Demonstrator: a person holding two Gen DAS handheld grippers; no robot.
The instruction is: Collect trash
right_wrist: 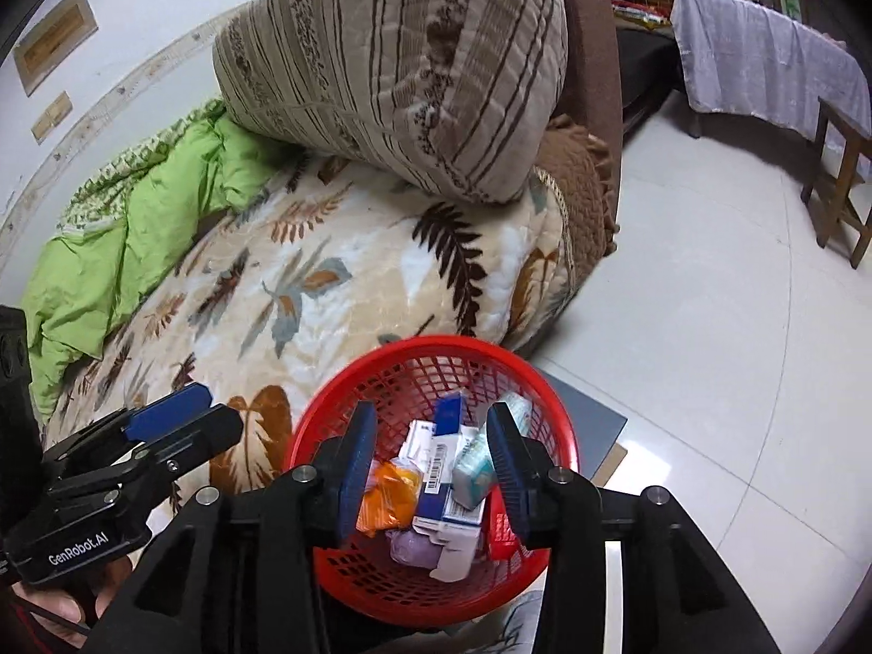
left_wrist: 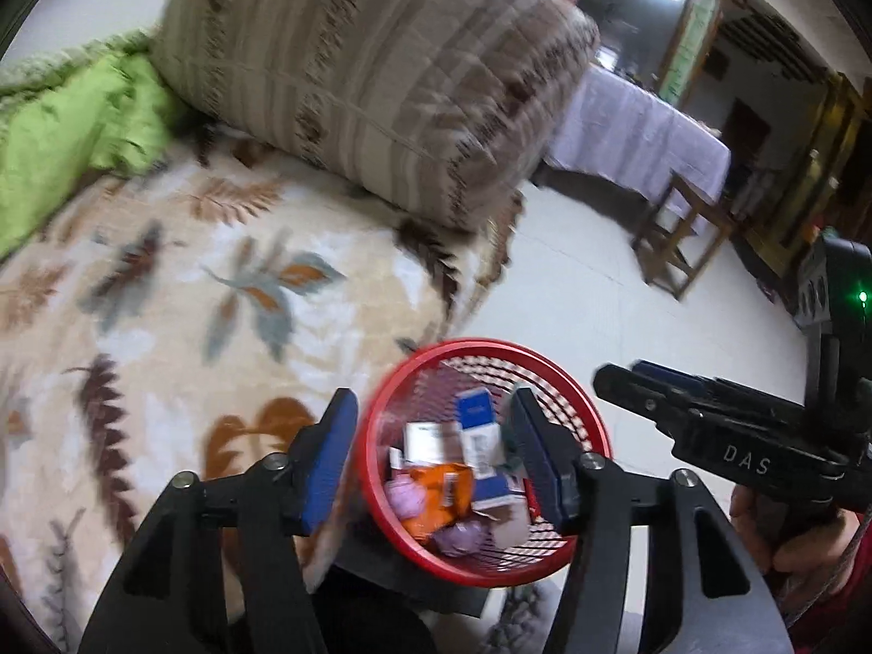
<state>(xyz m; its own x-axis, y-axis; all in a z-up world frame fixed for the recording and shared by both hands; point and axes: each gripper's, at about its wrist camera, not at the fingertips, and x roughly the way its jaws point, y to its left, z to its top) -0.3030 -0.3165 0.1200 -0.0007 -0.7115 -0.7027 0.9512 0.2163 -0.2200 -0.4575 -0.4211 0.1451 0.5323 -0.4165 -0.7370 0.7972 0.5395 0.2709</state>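
Observation:
A red mesh basket [left_wrist: 591, 419] [right_wrist: 436, 342] stands beside the bed. It holds small blue-and-white boxes [left_wrist: 479, 430] [right_wrist: 436, 468], an orange wrapper [left_wrist: 436, 496] [right_wrist: 389, 496] and crumpled purple paper [left_wrist: 406, 496] [right_wrist: 411, 547]. My left gripper [left_wrist: 430, 458] [right_wrist: 185, 409] hovers over the basket with its blue pads apart and nothing pressed between them. My right gripper [right_wrist: 433, 468] [left_wrist: 627, 376] hangs over it too, open. A teal box [right_wrist: 471, 466] lies close by its right pad, with no grip on it.
The bed carries a cream leaf-patterned blanket [right_wrist: 305, 283], a striped brown quilt bundle [right_wrist: 403, 71] and a green quilt [right_wrist: 136, 218]. White tiled floor [right_wrist: 708, 327] spreads to the right. A wooden stool [left_wrist: 676, 229] and a cloth-covered table [right_wrist: 763, 54] stand farther off. A grey board [right_wrist: 591, 417] lies under the basket.

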